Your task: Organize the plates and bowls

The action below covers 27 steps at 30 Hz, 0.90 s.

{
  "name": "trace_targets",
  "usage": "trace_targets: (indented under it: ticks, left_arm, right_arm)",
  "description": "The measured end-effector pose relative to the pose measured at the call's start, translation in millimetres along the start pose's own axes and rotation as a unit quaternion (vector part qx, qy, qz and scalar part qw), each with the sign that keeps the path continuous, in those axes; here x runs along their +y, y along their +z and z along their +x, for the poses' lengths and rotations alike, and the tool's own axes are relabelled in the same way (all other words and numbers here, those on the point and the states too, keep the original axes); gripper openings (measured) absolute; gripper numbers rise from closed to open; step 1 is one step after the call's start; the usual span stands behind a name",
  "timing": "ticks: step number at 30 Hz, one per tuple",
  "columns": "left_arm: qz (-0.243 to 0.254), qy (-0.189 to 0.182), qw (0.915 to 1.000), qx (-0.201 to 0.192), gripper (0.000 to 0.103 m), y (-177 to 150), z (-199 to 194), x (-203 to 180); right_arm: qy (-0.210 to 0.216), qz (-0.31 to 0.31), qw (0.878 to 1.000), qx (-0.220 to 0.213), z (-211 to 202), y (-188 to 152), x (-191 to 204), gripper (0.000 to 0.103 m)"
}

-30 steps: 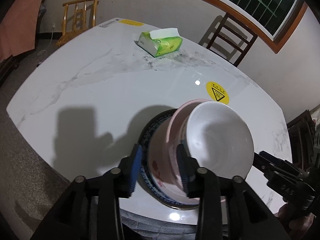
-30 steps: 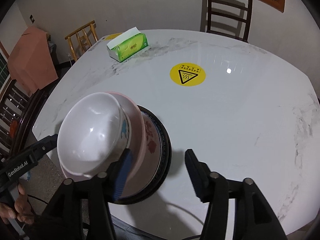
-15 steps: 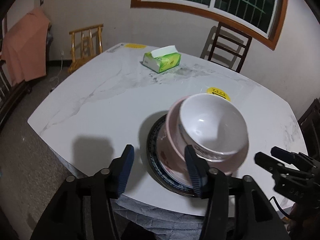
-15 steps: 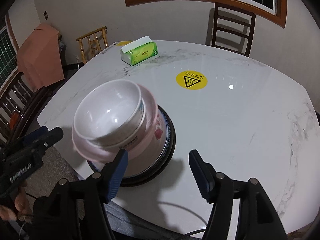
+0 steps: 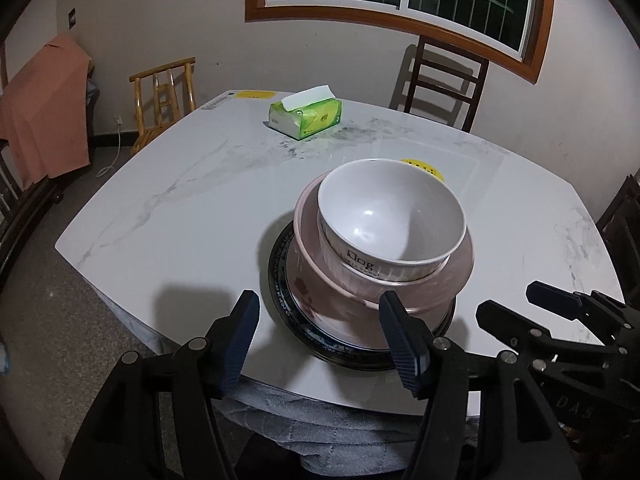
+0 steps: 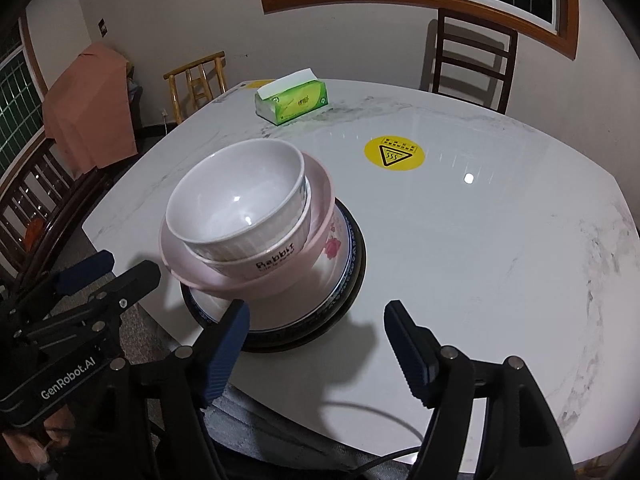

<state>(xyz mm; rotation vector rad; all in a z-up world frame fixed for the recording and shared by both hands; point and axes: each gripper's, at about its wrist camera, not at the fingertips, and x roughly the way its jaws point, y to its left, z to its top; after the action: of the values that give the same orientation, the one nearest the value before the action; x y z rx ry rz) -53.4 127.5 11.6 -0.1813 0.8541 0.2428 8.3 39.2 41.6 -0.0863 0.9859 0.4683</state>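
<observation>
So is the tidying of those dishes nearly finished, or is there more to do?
Mostly done, it seems. The white bowl sits nested in the pink bowl, which stands on the plates, one stack on the table. Nothing is in hand: the left gripper and right gripper have just been opening, with nothing between their jaws. No other loose dishes show.

Bowl [image 5: 392,216] in bowl, on plates [image 5: 288,304].

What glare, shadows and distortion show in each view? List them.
Left wrist view: fisheye bends the window frame; left gripper casts a dark shadow on the table. Right wrist view: a lamp glint beside the yellow sticker, highlights inside the white bowl, dark rounded corners.
</observation>
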Motion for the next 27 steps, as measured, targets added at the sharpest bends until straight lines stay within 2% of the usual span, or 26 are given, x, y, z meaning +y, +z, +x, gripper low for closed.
trace_targets:
  ticks: [5, 27]
  left_arm:
    - [0.000, 0.000, 1.0000, 0.001, 0.060, -2.9, 0.8, -3.2]
    - [0.003, 0.001, 1.0000, 0.005, 0.060, -10.2, 4.7, -7.2]
  right_arm:
    - [0.004, -0.003, 1.000, 0.005, 2.1, -4.4, 2.5, 0.075]
    - [0.004, 0.000, 1.000, 0.006, 2.1, -8.0, 4.3, 0.076]
